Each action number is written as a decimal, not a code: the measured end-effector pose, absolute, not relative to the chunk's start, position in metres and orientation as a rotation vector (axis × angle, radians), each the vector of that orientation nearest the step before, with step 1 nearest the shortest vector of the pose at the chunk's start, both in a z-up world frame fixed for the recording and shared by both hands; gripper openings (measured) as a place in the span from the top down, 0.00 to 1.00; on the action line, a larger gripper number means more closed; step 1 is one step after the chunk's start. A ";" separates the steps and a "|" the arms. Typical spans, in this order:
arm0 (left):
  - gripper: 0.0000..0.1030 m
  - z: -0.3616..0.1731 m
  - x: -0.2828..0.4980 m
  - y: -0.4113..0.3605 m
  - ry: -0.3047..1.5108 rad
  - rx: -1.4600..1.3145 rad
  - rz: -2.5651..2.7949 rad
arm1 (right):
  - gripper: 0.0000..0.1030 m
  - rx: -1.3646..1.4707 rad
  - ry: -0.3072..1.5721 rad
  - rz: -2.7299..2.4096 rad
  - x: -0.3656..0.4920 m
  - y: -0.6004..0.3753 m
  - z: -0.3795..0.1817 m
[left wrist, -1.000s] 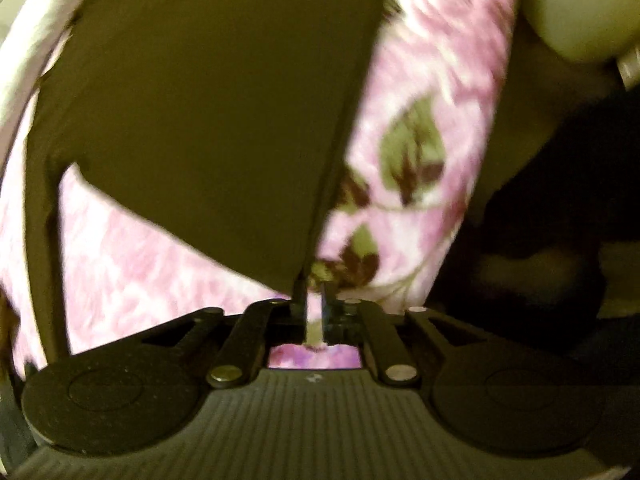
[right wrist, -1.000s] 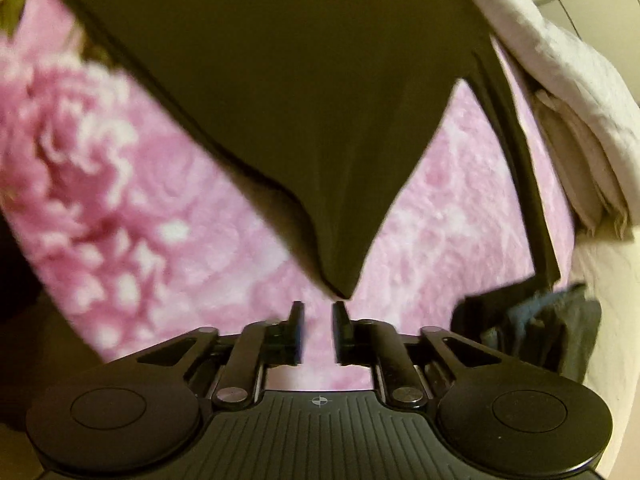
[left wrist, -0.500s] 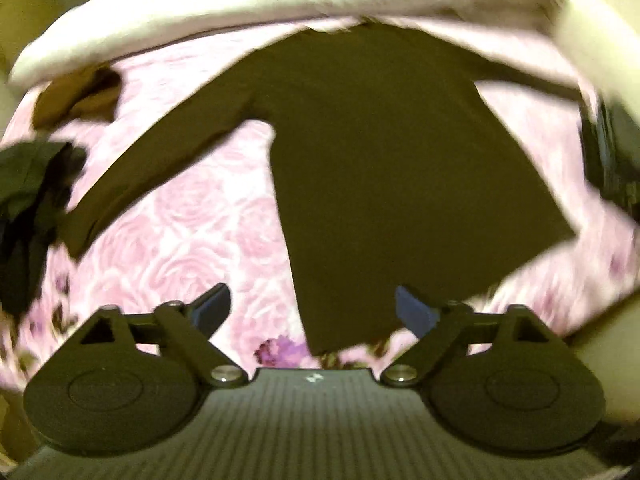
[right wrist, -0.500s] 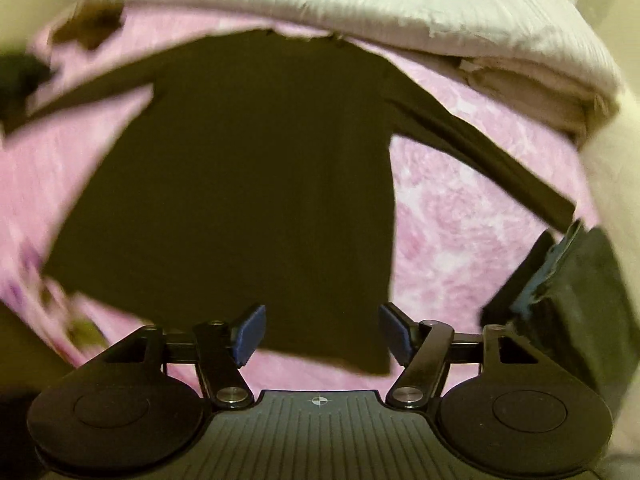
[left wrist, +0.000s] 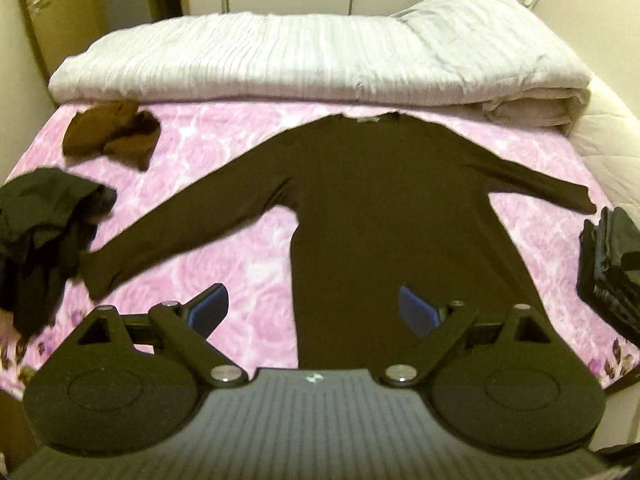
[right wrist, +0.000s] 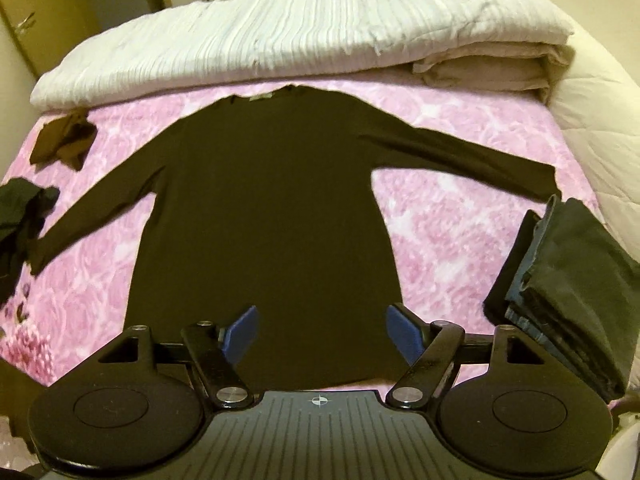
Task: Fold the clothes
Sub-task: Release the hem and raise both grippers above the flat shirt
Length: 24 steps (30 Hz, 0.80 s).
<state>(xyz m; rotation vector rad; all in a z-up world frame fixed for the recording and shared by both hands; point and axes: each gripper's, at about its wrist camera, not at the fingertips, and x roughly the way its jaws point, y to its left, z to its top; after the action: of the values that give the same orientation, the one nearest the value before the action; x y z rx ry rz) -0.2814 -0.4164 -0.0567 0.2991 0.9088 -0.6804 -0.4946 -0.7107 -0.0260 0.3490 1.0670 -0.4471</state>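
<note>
A dark long-sleeved top (left wrist: 384, 208) (right wrist: 264, 208) lies flat on the pink floral bedspread (left wrist: 224, 248) (right wrist: 440, 232), neck toward the far side, both sleeves spread out to the sides. My left gripper (left wrist: 312, 308) hangs above the top's lower hem, open, with nothing between its blue pads. My right gripper (right wrist: 320, 328) hovers over the hem too; its jaws are still opening and hold nothing.
A folded white quilt (left wrist: 312, 56) (right wrist: 280, 36) lies across the far end. A crumpled brown garment (left wrist: 112, 132) (right wrist: 60, 140) and a black heap (left wrist: 40, 232) (right wrist: 20, 216) sit at the left. A stack of folded dark clothes (left wrist: 612, 264) (right wrist: 568, 288) stands at the right.
Both grippers let go of the top's hem corners, opened wide and rose. The views rolled level, and the whole top now shows spread flat on the bed.
</note>
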 end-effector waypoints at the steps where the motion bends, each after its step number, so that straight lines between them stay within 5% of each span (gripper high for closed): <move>1: 0.13 -0.054 -0.281 -0.420 0.899 0.302 -0.689 | 0.27 0.351 1.060 -0.451 -0.494 -0.711 -0.024; 24: 0.13 -0.053 -0.288 -0.413 0.886 0.403 -0.676 | 0.27 0.402 1.062 -0.412 -0.477 -0.701 -0.047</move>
<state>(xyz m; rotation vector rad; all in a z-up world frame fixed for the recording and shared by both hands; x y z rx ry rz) -0.2877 -0.4125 -0.0527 0.4030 0.8862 -0.6761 -0.4773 -0.7009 -0.0475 0.4024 1.0617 -0.4118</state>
